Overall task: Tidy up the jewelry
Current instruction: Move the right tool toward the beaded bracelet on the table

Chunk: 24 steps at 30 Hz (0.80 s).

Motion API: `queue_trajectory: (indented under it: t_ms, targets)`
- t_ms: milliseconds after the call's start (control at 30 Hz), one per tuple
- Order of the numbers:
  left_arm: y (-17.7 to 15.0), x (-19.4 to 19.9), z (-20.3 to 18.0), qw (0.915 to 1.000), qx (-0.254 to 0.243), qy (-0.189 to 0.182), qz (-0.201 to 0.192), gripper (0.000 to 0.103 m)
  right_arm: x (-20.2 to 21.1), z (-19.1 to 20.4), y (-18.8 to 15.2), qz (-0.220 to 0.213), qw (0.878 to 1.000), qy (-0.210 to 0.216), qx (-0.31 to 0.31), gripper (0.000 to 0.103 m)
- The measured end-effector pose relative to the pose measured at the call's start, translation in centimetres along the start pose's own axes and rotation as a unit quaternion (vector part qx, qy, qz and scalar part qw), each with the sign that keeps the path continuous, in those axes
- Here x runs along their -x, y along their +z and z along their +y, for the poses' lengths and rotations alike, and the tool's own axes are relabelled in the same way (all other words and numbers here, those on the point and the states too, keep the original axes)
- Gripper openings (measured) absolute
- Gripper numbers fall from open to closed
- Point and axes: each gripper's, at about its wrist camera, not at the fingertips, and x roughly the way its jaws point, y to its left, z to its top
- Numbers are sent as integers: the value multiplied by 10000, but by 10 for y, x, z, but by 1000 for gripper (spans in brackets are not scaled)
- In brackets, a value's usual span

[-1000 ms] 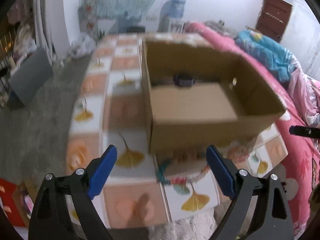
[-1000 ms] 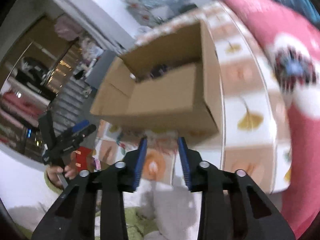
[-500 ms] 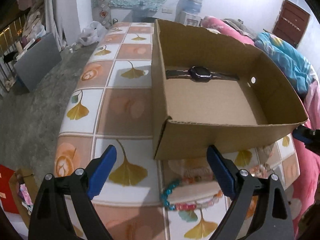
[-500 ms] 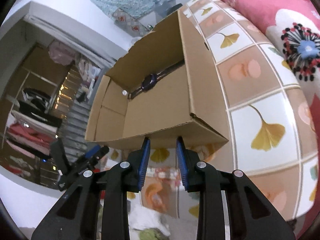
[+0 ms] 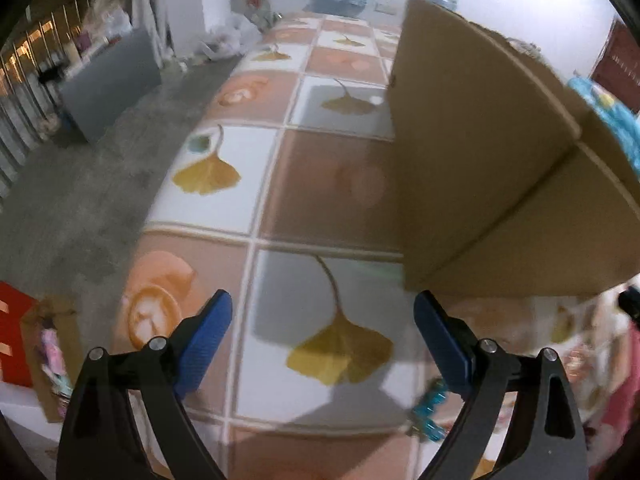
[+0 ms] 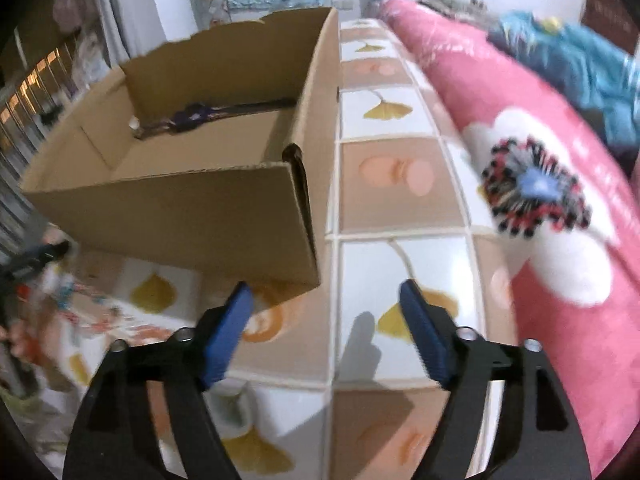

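On the counter [image 6: 404, 200], a long top covered in a cloth printed with ginkgo leaves and peach squares, I see the cardboard box [image 6: 172, 200] as the biggest thing, open at the top and sitting toward the counter's left side in my right wrist view. Along the counter's right edge lies a pink flowered bed quilt [image 6: 540, 168], with a blue blanket [image 6: 580, 52] bunched on it further back. From the left wrist view the box [image 5: 500, 160] fills the right half of the frame, and I look at its outer walls and near corner, with the patterned counter [image 5: 320, 184] running away to its left and a grey floor [image 5: 80, 168] beyond the counter's left edge.

Inside the box, against its far wall, lies a dark wristwatch [image 6: 200, 114] with its strap stretched out flat. Near the counter's front edge, in front of the box, a beaded bracelet [image 5: 430, 412] lies on the cloth; I only catch a few teal beads beside my left finger, and in the right view a blurred smear of coloured beads [image 6: 92, 312].

My left tool [image 5: 322, 332] is released, its blue pads wide apart over a ginkgo leaf, holding nothing. My right tool [image 6: 326, 320] is likewise spread open and empty, above the counter just in front of the box's near right corner.
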Motion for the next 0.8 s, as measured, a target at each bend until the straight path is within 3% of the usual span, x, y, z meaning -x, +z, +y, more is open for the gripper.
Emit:
queue_trajectory:
  t_ms: [100,233,367,600,800]
  targets:
    - [2,-6,-9,9988,-361,322,12,98,-12,4,4,40,9993,-292,214,87]
    - [2,-9,-3,9995,-234,229,31,99,-31,8,4,345,9984,-356,279,95]
    - [-2,-8,-2,9992,-300,228,-121,99,-34,2,2,413,9988,-189,154,95]
    - [4,-11,1,9995,-272,137,117,99,-30,-3,-3,302,9993,-165,119,95]
    - [2,-11,0,9995,-272,159,38,99,-22,-6,-15,112,9999,-95,-30,95]
